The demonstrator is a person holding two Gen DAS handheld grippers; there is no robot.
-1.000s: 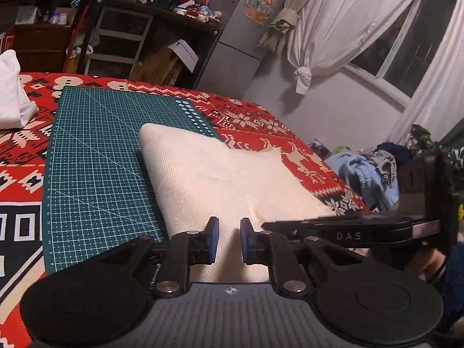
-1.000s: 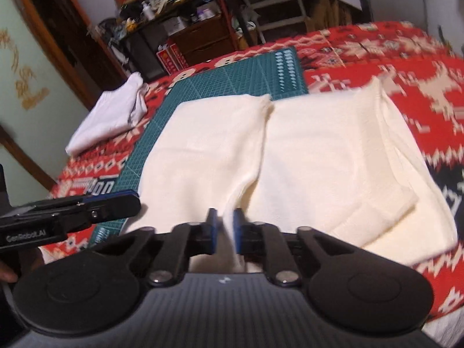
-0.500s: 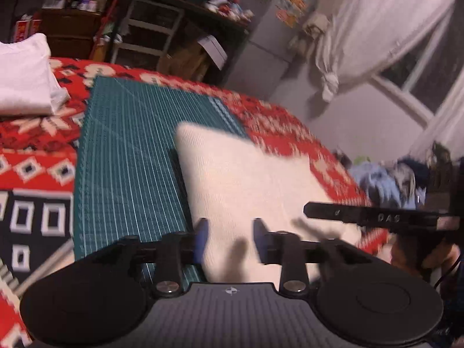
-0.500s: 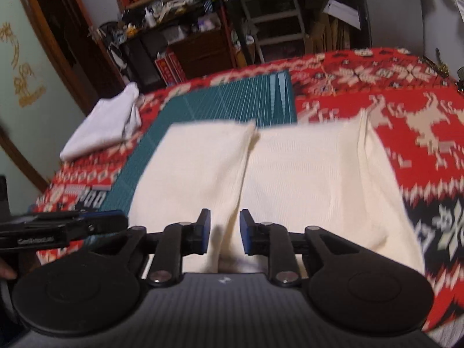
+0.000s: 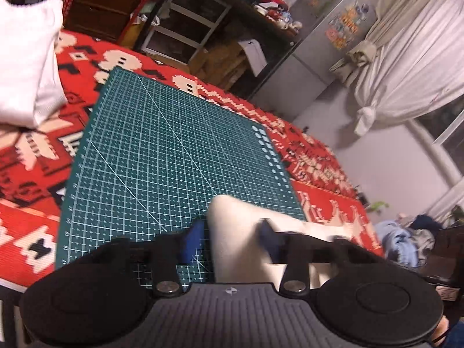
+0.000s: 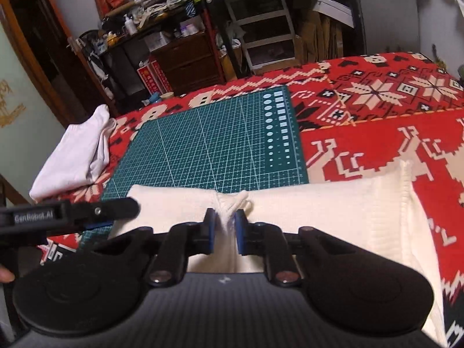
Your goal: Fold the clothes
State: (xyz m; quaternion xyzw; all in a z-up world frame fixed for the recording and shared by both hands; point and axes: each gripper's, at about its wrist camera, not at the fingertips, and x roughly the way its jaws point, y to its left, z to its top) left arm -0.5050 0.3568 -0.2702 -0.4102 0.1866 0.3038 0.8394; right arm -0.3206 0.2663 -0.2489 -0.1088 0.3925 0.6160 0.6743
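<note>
Right hand-held gripper point(image 6: 223, 233): blue pads drawn close, pinching a bunched ridge of the cream knit garment point(image 6: 333, 211) between them; a second ago the pads stood just over the flat cloth with nothing gathered.
Left hand-held gripper point(image 5: 232, 239): fingers spread wide with the cream cloth lying between them, touching neither pad clearly; the view is blurred. It was narrower a second ago. Seen from the right wrist, it reaches in from the left, its tip over the garment's left corner.
Cream knit garment: directly ahead of both grippers, now folded over into a short band across the near edge; earlier it lay spread long towards the far side. Its left part rests on the mat, its right part on the blanket.
Green cutting mat point(image 6: 208, 142): beyond the garment, far more of its grid uncovered than before.
Red patterned blanket point(image 6: 385, 107): under the mat and garment, extending right and far.
White folded cloth point(image 6: 78, 156): far left of the right gripper, on the blanket, just beside the mat's left edge, unmoved.
Shelving and drawers point(image 6: 261, 29): background, beyond the blanket's far edge.
Curtain point(image 5: 406, 66): far right of the left gripper, knotted.
</note>
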